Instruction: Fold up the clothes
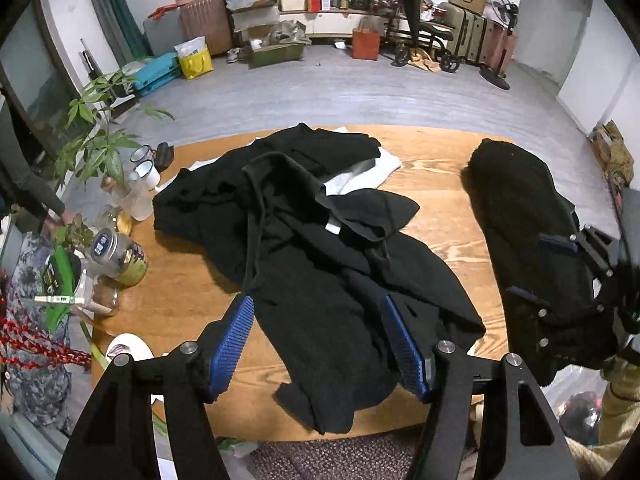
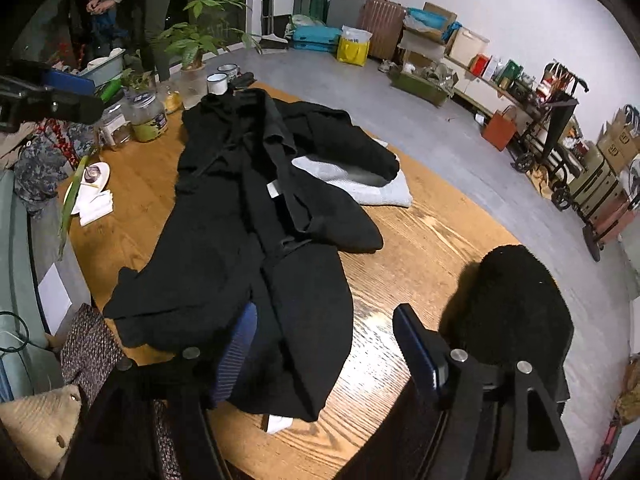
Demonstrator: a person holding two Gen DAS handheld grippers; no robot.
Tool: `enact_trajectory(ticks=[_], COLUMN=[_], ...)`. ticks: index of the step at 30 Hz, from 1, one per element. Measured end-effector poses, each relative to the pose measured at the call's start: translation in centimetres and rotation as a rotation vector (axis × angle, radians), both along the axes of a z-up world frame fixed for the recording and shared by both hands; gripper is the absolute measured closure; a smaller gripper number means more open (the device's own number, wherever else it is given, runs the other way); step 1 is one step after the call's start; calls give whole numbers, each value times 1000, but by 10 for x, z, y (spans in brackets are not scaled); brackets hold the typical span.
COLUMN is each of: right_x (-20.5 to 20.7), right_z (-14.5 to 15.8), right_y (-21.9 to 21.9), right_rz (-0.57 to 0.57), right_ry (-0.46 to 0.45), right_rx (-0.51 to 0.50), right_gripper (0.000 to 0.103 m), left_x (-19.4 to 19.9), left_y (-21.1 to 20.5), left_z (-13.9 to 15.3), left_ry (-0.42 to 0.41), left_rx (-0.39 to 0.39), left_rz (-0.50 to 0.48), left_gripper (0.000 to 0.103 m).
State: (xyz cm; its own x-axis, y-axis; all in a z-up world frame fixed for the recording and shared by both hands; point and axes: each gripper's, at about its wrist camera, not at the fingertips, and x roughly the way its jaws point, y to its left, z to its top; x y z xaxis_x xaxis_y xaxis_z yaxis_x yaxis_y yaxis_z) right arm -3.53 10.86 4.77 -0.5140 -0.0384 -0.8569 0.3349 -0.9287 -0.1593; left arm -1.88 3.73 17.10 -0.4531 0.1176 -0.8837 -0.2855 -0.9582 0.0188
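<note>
**Black garment spread across the wooden table, both grippers wide**

Here, at the left edge of the wooden table [image 1: 432, 184], stands a cluster of containers. A clear jar with a yellow-green label [image 1: 120, 254] has a printed sticker on its lid, the writing too small to read; its contents cannot be made out. Behind it stand a glass vase [image 1: 138, 200] holding a leafy plant [image 1: 96, 136] and two white enamel mugs with dark rims [image 1: 145, 164], whose insides are not visible. Nearer the front edge lies a white dish [image 2: 96, 174] with something small and dark in it.

Next, mid-table, the black garment [image 1: 320, 264] lies unfolded and rumpled, running from the far side towards the near edge, where its hem hangs slightly over. A small white tag [image 1: 333, 227] shows near the collar, blank as far as can be told. A pale grey cloth [image 2: 372, 188] lies partly under the garment's far side.

The left gripper [image 1: 320, 344] is spread wide, its blue-padded fingers [image 1: 232, 344] on either side of the lower garment, holding nothing visible.

Further right, a dark fuzzy garment [image 1: 520, 216] lies apart on the table. The right gripper [image 2: 324, 354] is likewise wide, one finger tucked beneath the black garment's edge, the other just beside the fuzzy one.
</note>
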Motion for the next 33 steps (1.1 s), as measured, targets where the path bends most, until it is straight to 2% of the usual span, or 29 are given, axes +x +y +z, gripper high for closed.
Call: enact_trajectory(ticks=[3, 6, 7, 9, 13, 16, 19, 21, 23, 24, 25, 26, 27, 29, 31, 33], right_x=[10, 15, 15, 11, 5, 7, 8, 5, 1, -1, -4, -6, -8, -12, -17, -22], right_z=[1, -7, -14, -46, -122, -162, -189, -201, -209, -211, -210, -207, -202, -180, -149, -121], right_y=[2, 6, 10, 22, 50, 63, 67, 64, 61, 59, 58, 58, 59, 71, 92, 115], right_rz=[1, -7, -18, -72, -190, -232, -248, -256, -264, -271, -277, -283, -291, -321, -381, -460], right_ry=[26, 39, 33, -17, -167, -257, -303, -314, -310, -301, -289, -281, -264, -195, -93, 11], right_rx=[-12, -40, -53, -78, -99, -132, -157, -163, -177, -190, -200, -204, -212, -247, -268, -263], right_gripper=[24, 20, 20, 21, 33, 33, 33, 38, 69, 78, 92, 98, 98, 98, 98, 98], left_x=[10, 22, 23, 24, 26, 27, 21, 15, 12, 12, 11, 11, 11, 10, 7, 4], left_y=[-7, -17, -20, -25, -37, -46, -55, -58, -55, -51, -47, -44, -42, -47, -55, -64], left_z=[-8, -38, -56, -94, -169, -225, -248, -257, -263, -265, -268, -270, -272, -275, -269, -256], left_ry=[-4, -19, -42, -88, -181, -250, -283, -289, -285, -279, -274, -269, -276, -293, -287, -232], left_rx=[30, 78, 77, 77, 77, 78, 114, 130, 118, 102, 86, 70, 51, 78, 120, 129], left_rz=[8, 39, 60, 102, 185, 249, 320, 356, 355, 341, 326, 312, 305, 323, 352, 388], left_gripper=[35, 35, 35, 35, 35, 35, 35, 35, 35, 36, 47, 60, 77, 82, 96, 101])
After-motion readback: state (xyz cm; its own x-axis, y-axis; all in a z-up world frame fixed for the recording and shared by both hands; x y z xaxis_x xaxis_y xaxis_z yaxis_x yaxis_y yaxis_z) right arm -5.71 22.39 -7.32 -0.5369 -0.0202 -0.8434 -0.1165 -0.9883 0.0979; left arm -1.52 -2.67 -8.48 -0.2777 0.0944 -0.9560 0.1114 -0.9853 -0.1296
